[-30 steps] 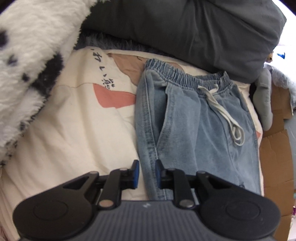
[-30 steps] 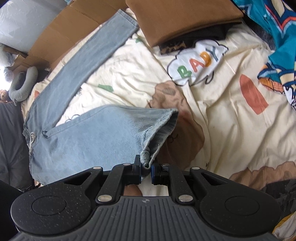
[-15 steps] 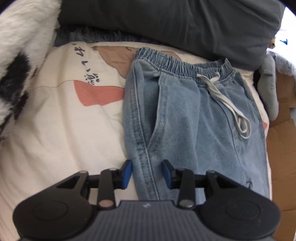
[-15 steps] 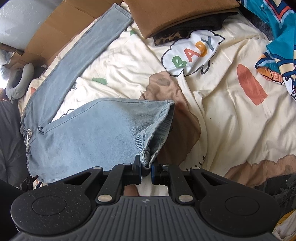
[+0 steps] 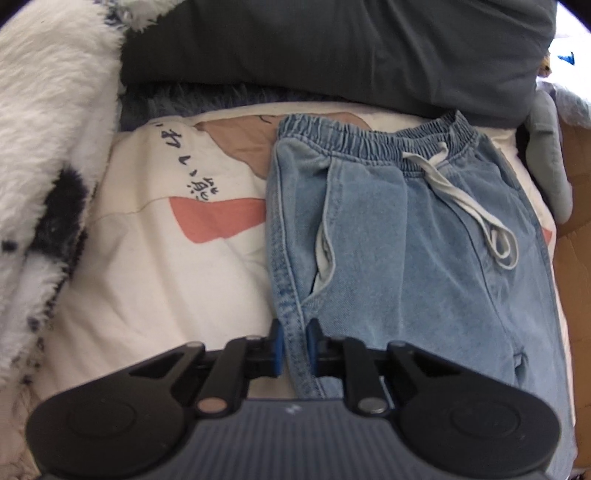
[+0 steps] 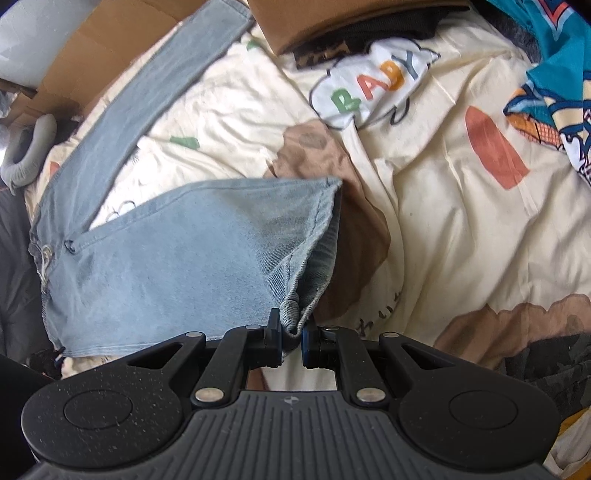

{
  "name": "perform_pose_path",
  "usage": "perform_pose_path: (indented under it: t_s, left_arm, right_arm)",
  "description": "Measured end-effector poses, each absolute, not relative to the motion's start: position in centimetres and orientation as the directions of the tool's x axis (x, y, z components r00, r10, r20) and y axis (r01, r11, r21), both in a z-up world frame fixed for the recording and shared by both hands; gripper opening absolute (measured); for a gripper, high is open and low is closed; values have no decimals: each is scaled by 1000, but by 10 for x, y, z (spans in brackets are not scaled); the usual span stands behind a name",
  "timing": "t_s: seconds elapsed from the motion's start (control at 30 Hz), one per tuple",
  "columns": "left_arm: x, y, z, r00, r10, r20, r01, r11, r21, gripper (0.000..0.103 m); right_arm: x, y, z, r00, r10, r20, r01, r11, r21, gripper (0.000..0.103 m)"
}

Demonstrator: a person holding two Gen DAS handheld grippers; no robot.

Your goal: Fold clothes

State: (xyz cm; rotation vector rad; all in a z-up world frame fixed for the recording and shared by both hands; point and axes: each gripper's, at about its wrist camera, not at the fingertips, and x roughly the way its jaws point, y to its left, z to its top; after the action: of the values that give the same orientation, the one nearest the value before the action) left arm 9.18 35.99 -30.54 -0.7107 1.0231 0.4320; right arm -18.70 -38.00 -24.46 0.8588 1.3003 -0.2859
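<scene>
Light blue jeans [image 5: 406, 240] with an elastic waist and a white drawstring [image 5: 465, 206] lie on the cream printed bedsheet [image 5: 166, 288]. My left gripper [image 5: 294, 345] straddles the jeans' left side seam below the pocket. Its jaws are closing and the blue pads press the seam between them. In the right wrist view one jeans leg [image 6: 177, 251] is lifted by its hem, with my right gripper [image 6: 291, 332] shut on the hem's corner. The other leg [image 6: 147, 103] lies straight on the sheet toward the far left.
A fluffy white and black blanket [image 5: 44, 129] lies at the left, a dark grey duvet [image 5: 332, 48] beyond the waistband. Cardboard [image 5: 572, 277] lines the right edge beside a grey plush [image 5: 550, 158]. A brown folded cloth [image 6: 332, 18] and a teal cartoon fabric [image 6: 554, 74] lie past the legs.
The left gripper's jaws opened wide around the jeans' side seam, then closed onto it. The right gripper kept its hold on the hem and hardly moved.
</scene>
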Motion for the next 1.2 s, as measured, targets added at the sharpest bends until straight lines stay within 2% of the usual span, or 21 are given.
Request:
perform_pose_path:
  t_s: [0.23,0.33,0.6,0.63,0.83,0.87,0.9,1.2]
  left_arm:
    - [93,366,-324,477,-15,-879,-651,666,-365,16]
    - [95,371,-324,498,-8,-867,-656,651,-382,21]
    - [117,383,-326,518,19,-855,-649,659,-379,25]
    - [120,383,-326,516,29,-856,-647,668,-368,15]
    - [123,382,-314,492,77,-867,-637,710,-299,12]
    - [121,383,-312,489,85,-868,-640,711,-291,10]
    - [119,385,-311,488,90,-868,-643,710,-288,5]
    - [121,400,-310,447,139,-884,-676,700,-232,4]
  right_arm:
    - [-194,-367,-289,176,291,-940,645,688,333,8]
    - [-196,-364,-305,147,292,-945,657,685,314,8]
    - [-196,-362,-319,115,300,-947,668,682,297,8]
    - [-196,-362,-319,113,299,-948,668,683,295,8]
    - [-193,-361,-314,114,294,-949,662,689,293,8]
    - [-192,-361,-313,113,294,-949,662,690,293,8]
    - [-192,-361,-312,111,294,-950,661,692,291,8]
    - [-187,-359,-322,61,304,-951,659,703,267,8]
